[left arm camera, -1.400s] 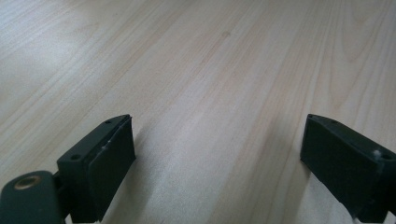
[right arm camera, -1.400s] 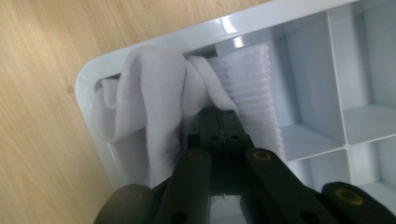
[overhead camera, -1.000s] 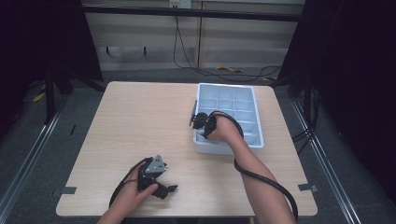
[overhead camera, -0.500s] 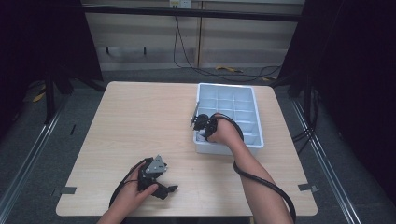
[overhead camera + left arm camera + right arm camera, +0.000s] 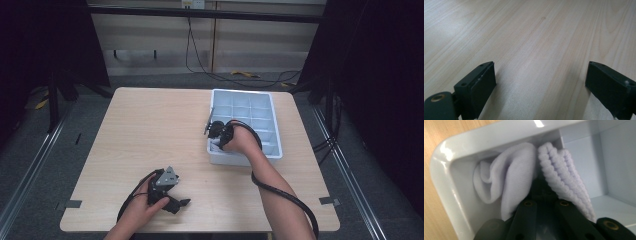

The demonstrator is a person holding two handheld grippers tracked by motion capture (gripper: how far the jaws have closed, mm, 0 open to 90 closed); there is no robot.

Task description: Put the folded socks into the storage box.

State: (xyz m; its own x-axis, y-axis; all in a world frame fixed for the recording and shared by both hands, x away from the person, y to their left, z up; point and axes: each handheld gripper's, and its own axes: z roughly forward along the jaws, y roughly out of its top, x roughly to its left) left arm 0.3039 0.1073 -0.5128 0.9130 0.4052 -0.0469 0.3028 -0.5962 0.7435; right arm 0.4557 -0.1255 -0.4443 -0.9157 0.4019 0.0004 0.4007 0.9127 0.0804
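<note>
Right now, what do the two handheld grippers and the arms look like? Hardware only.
Both grippers are black. The left gripper carries a grey three-cornered plate on top; its jaws are blocky black pads with small screw holes and a brass insert at the base. The right gripper has brass inserts too. A black cable trails from each. Forearms are bare, no sleeves.

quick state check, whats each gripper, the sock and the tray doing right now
right gripper: shut on the sock, jaws down in the tray's near-left corner compartment
sock: white, bunched up, pinched in that compartment
tray: on the table, other compartments look empty
left gripper: open, nothing between the jaws, low over the table
</note>
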